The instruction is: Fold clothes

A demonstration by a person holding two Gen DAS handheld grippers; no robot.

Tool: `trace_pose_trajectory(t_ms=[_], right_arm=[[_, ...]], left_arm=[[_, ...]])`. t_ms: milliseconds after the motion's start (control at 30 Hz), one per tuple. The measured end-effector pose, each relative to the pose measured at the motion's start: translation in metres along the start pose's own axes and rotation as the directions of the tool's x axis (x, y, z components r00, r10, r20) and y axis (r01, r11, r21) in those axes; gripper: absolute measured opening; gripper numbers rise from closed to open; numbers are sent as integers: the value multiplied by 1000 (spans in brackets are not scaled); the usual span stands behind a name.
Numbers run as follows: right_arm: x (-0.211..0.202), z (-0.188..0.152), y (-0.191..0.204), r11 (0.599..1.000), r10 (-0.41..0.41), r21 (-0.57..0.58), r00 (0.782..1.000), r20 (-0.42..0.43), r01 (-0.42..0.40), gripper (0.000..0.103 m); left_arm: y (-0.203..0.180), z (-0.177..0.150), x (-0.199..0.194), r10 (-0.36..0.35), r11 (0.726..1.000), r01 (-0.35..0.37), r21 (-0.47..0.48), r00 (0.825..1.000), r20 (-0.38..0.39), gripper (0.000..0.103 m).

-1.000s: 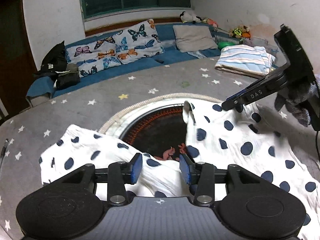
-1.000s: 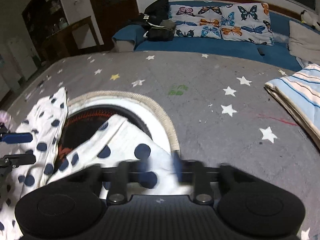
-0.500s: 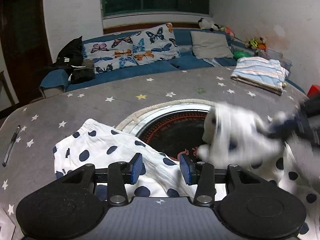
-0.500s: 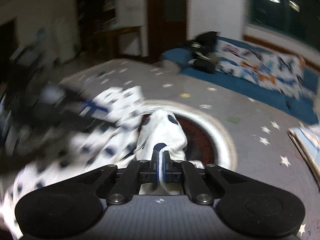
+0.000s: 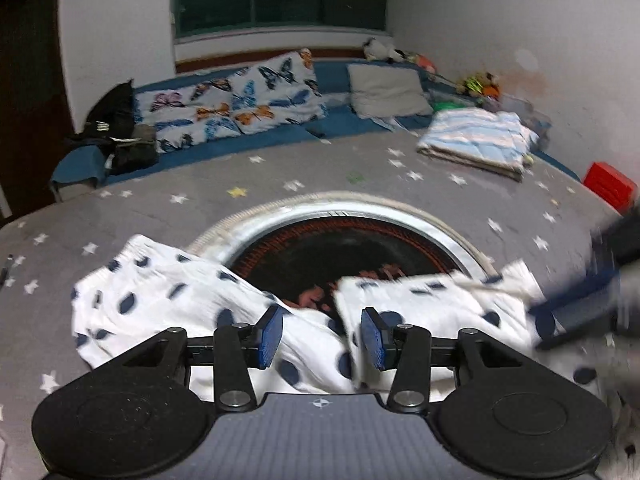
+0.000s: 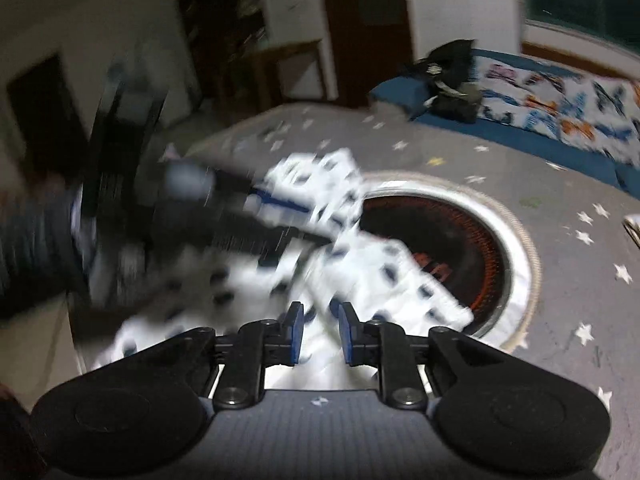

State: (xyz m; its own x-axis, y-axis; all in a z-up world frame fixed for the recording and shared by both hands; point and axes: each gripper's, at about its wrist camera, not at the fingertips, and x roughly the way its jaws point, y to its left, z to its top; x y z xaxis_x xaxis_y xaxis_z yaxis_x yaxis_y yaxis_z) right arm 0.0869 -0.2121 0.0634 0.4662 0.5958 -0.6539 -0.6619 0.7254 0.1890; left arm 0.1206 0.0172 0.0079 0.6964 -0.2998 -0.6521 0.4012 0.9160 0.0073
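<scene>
On grey star-print tabletop (image 5: 280, 168), w/ folded striped blanket (image 5: 476, 140) far right & butterfly cushions (image 5: 236, 100) behind, white navy-dotted garment (image 5: 168, 296) lies crumpled, partly over round recessed heater (image 5: 344, 248); left gripper (image 5: 322, 338) fingers spread above cloth, right gripper (image 6: 319, 332) jaws opening, cloth between, unpinched.

The dotted garment (image 5: 168, 300) lies on the starred cover (image 5: 280, 176), overlapping the round opening (image 5: 344, 240). Behind it sit the butterfly pillows (image 5: 236, 100), the folded blanket (image 5: 476, 140) to their right.
</scene>
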Motion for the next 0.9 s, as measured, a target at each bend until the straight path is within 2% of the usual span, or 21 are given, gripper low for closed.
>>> trace_pose_trajectory(t_ms=[133, 233, 433, 533, 667, 733, 800, 900], right_arm=[[8, 11, -30, 992, -91, 86, 996, -8, 91, 23], [29, 10, -58, 978, -146, 141, 986, -74, 156, 28], [56, 1, -83, 962, -135, 217, 981, -143, 164, 29], [61, 2, -85, 959, -160, 209, 975, -152, 190, 37], [66, -1, -79, 961, -191, 175, 970, -148, 215, 37], [73, 2, -80, 962, -194, 164, 970, -146, 217, 33], [76, 5, -79, 964, -204, 146, 968, -144, 224, 16], [74, 13, -78, 962, -240, 101, 964, -118, 252, 10]], left_arm=[[-10, -8, 5, -2, 999, 3, 42, 1000, -21, 47], [-8, -10, -1, -3, 999, 3, 32, 1000, -14, 47], [8, -13, -18, 24, 1000, -24, -12, 1000, 10, 51], [21, -16, -24, 65, 997, -64, -41, 998, 11, 52], [44, -22, -30, 123, 987, -122, -102, 992, 2, 52], [56, -25, -33, 159, 978, -158, -134, 987, -2, 52], [68, -28, -36, 197, 966, -196, -167, 980, -10, 52], [83, -29, -36, 238, 951, -237, -200, 971, -22, 52]])
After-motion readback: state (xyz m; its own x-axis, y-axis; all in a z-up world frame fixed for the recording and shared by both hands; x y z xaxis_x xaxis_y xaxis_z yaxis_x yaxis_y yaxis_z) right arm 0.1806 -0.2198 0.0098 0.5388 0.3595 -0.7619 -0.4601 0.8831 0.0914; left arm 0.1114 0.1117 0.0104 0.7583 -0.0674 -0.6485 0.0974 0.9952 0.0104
